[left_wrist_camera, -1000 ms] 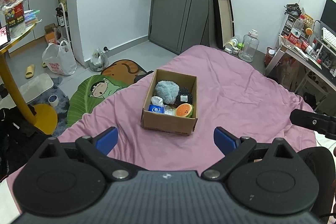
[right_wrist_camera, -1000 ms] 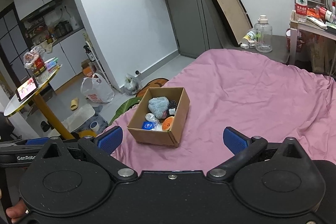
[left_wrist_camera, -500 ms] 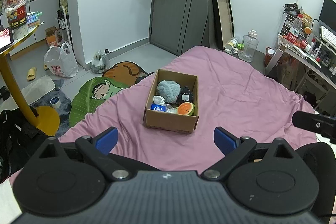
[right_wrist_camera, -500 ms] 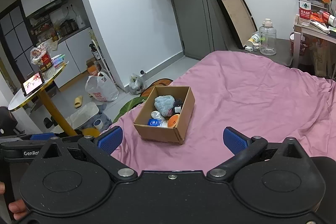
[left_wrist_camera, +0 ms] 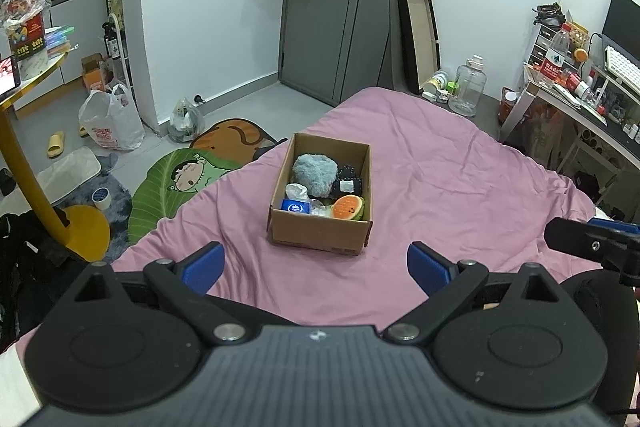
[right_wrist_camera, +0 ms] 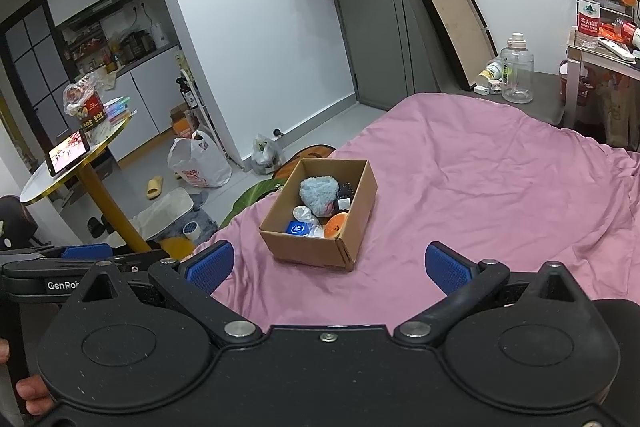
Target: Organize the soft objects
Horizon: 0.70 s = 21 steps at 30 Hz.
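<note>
From the left wrist view, the left claw [left_wrist_camera: 314,267] stood wide open and empty, its blue pads well apart, hovering over the pink bed [left_wrist_camera: 460,187] short of the cardboard box [left_wrist_camera: 322,197]. The box sat on the bed and held a fluffy blue-grey plush [left_wrist_camera: 314,173] at its far end, a dark spotted item [left_wrist_camera: 349,183] beside it, and an orange fruit-shaped toy [left_wrist_camera: 347,207], a white wad [left_wrist_camera: 297,191] and a small blue packet [left_wrist_camera: 295,206] at its near end. Right of the box, the right claw's tip [left_wrist_camera: 592,243] showed at the edge. From the right wrist view, the right claw [right_wrist_camera: 328,265] was likewise spread wide and empty, near the cardboard box [right_wrist_camera: 320,211] on the bed [right_wrist_camera: 480,187]; the plush [right_wrist_camera: 318,193] and orange toy [right_wrist_camera: 336,225] lay inside.
</note>
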Each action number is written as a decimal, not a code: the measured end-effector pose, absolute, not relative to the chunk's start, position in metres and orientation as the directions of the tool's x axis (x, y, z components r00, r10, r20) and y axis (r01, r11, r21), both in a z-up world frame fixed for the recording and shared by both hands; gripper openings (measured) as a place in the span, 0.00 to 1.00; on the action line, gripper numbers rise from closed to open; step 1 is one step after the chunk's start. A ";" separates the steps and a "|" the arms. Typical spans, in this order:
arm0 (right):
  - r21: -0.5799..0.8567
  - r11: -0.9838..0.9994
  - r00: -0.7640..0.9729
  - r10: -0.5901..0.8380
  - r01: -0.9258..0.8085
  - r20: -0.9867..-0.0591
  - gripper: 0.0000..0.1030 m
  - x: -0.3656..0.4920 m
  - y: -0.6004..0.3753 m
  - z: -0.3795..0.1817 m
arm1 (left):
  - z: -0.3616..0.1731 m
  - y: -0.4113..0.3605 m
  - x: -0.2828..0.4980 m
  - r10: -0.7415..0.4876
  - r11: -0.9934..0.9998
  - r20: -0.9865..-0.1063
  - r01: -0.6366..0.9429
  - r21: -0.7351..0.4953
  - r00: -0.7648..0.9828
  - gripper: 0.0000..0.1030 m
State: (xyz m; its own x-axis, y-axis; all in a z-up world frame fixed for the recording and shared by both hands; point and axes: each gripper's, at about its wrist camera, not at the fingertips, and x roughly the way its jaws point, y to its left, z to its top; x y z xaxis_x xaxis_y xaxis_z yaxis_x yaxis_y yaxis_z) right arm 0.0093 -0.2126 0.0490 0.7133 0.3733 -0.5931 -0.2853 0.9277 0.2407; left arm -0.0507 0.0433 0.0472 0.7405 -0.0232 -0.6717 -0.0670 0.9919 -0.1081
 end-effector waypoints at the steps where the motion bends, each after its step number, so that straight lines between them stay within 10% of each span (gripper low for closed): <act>1: 0.241 0.928 0.714 0.372 -0.283 -0.593 1.00 0.009 -0.213 0.049 | 0.047 0.043 -0.050 -0.022 0.992 -0.673 -0.068 -0.107 0.739 0.94; 21: 0.243 0.932 0.721 0.363 -0.269 -0.591 1.00 0.007 -0.214 0.050 | 0.046 0.041 -0.049 -0.022 0.993 -0.675 -0.063 -0.101 0.737 0.94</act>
